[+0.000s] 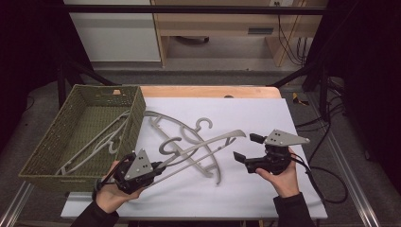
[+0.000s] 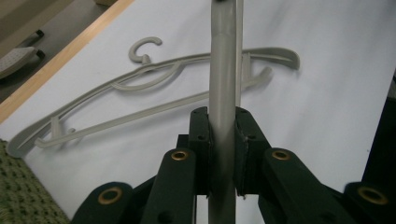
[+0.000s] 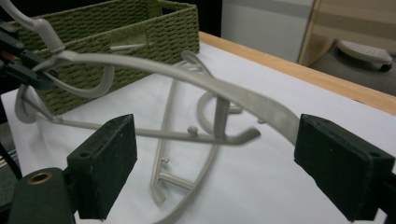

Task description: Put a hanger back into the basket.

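Left gripper (image 1: 158, 166) clamped on one end of a grey plastic hanger (image 1: 208, 142), which is lifted clear of the counter (image 1: 265, 118) beside the green basket (image 1: 137, 109). Right gripper (image 1: 246, 147) released, jaws wide, hanger's far tip between them untouched. Hanger judged light, stiff, fairly slick; best gripped on the flat arm near an end.
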A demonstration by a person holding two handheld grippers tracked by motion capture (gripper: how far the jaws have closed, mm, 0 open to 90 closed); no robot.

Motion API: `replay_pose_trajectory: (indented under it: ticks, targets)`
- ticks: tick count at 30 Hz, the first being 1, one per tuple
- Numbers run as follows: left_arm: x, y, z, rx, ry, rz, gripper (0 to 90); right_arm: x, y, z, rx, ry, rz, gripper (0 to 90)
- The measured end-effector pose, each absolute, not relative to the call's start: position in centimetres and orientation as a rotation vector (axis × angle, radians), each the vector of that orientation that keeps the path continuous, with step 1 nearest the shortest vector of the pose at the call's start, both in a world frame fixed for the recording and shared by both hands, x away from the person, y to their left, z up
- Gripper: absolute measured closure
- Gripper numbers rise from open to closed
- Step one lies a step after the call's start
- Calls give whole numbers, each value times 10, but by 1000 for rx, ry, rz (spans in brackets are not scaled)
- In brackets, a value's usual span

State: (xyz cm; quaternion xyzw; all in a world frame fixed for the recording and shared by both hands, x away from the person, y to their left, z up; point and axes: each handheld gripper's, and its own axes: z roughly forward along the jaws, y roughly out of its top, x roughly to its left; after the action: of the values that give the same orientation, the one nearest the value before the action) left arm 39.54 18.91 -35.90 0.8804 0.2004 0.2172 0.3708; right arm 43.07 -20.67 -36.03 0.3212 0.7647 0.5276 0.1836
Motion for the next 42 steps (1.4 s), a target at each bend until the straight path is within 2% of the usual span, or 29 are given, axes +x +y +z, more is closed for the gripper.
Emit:
replay_pose_trajectory:
  ticks: [17, 23, 33, 42]
  targets:
    - [420, 221, -262, 2149, 559, 560, 796, 436, -232, -372, 1036, 2088, 1442, 65]
    - [431, 243, -243, 2169, 593, 629, 796, 436, -236, -373, 1055, 2069, 1440, 61]
    - [448, 299, -243, 2174, 722, 744, 796, 437, -237, -374, 1061, 2081, 1422, 55]
    - [457, 352, -271, 2194, 820, 835, 796, 437, -237, -374, 1066, 2079, 1423, 55]
